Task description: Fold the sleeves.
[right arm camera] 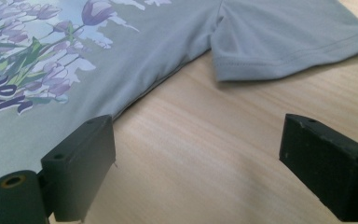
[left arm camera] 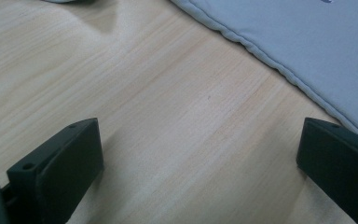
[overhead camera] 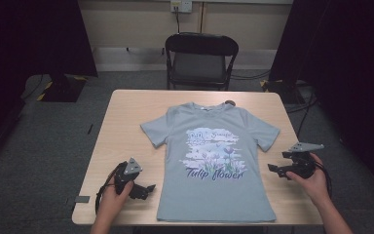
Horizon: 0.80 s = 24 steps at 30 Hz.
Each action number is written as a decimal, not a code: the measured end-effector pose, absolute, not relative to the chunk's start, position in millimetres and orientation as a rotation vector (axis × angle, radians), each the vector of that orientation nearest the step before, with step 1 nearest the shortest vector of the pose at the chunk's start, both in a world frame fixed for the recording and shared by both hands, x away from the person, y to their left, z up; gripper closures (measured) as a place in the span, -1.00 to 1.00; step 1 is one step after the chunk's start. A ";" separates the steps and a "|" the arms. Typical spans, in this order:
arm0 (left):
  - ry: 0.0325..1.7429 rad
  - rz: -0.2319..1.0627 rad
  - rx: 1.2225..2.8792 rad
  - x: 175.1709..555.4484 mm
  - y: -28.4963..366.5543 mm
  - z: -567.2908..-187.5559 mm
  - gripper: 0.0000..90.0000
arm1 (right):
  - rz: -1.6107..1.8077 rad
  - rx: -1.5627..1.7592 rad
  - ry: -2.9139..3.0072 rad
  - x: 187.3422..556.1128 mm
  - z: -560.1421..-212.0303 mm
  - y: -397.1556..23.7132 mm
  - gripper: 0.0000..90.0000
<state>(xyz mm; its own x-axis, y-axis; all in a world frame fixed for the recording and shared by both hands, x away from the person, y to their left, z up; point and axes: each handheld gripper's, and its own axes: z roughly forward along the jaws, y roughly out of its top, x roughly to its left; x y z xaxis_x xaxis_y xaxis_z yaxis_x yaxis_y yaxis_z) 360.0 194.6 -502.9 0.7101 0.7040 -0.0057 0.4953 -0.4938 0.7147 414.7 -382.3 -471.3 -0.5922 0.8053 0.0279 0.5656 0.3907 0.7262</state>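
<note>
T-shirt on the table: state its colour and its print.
T-shirt: pale grey-blue, purple tulips, "Tulip flower"; high view.

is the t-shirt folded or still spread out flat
Spread out flat. The t-shirt lies face up on the table, both sleeves out to the sides, the whole tulip print showing and no fold anywhere.

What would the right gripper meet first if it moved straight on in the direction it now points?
Most likely the T-shirt. The right gripper has its jaws open over bare table, aimed at the shirt's side edge just below the sleeve. Its height above the wood is unclear, so it may slide under or over the cloth.
</note>
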 end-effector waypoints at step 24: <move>0.909 0.374 2.197 359.9 194.7 -502.9 -1.00 | 1.002 1.264 2.254 466.8 -451.3 -371.2 -0.74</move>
<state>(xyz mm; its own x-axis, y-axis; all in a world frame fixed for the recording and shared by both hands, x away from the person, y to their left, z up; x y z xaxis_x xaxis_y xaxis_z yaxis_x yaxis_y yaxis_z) 359.9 194.7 -502.9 0.7096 0.7045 -0.0061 0.4960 -0.4934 0.7145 466.8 -371.2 -451.3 -0.5306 0.8473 0.0245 0.5860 0.3457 0.7329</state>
